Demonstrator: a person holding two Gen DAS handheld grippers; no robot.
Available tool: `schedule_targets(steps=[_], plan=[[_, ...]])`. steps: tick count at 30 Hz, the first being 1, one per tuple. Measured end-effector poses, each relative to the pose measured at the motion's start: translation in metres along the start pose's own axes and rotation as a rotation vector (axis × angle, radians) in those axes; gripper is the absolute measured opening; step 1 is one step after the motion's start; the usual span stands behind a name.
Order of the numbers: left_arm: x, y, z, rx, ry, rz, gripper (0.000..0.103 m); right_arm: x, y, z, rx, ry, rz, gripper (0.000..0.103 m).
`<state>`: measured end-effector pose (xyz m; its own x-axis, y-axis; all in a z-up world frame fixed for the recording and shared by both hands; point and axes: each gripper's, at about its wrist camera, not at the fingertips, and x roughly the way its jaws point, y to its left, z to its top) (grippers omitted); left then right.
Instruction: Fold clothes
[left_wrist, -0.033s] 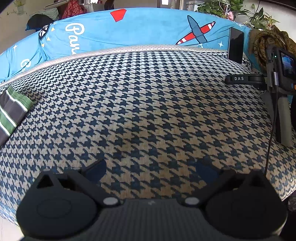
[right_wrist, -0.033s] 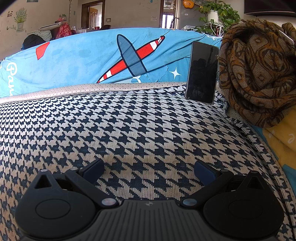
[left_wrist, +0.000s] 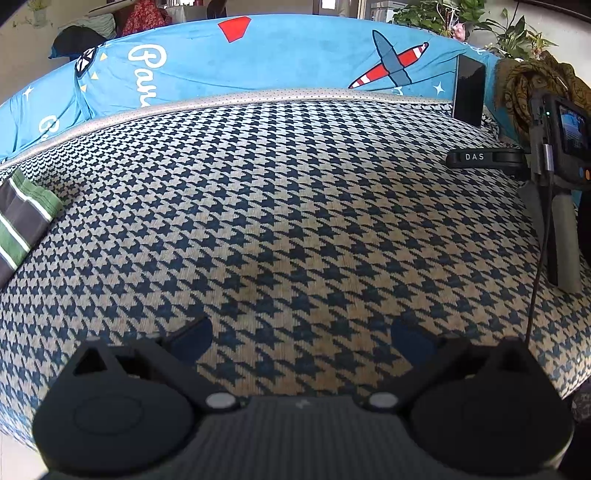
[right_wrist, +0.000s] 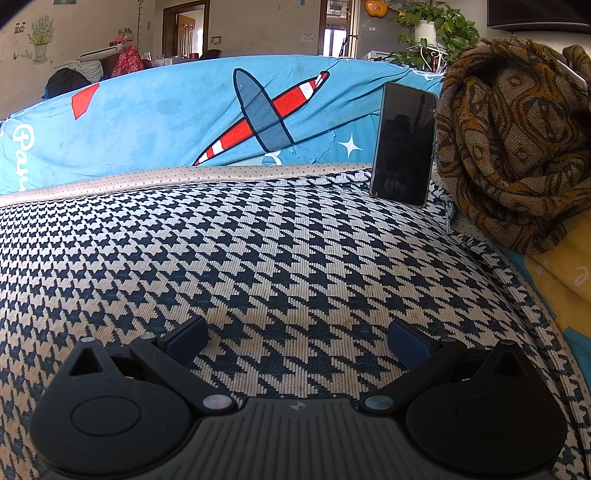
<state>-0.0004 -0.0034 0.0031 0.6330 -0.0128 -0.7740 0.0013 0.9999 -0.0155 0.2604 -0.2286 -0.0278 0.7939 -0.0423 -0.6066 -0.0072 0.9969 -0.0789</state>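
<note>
Both the left gripper (left_wrist: 301, 334) and the right gripper (right_wrist: 297, 338) stand wide apart and hold nothing above the houndstooth cover (left_wrist: 295, 221). The only garment I can see near, a striped green cloth (left_wrist: 26, 218), lies at the left edge of this cover. I think the left gripper should reach it first and pinch one free corner only; no container is visible.

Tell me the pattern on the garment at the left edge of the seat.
Green, white and dark grey stripes on the folded garment, best seen in the left wrist view.
</note>
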Motion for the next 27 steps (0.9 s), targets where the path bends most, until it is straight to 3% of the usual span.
schedule_targets(steps=[8,14,27], plan=[[-0.013,-0.034,0.020,0.066,0.005,0.011,0.103,0.000,0.000,0.000,0.000,0.000,0.000,0.103],[0.003,-0.030,0.025,0.054,0.032,-0.023,0.103,0.000,0.000,0.000,0.000,0.000,0.000,0.103],[-0.014,-0.018,0.016,0.012,0.033,-0.029,0.103,0.000,0.000,-0.003,-0.002,0.001,-0.002,0.103]])
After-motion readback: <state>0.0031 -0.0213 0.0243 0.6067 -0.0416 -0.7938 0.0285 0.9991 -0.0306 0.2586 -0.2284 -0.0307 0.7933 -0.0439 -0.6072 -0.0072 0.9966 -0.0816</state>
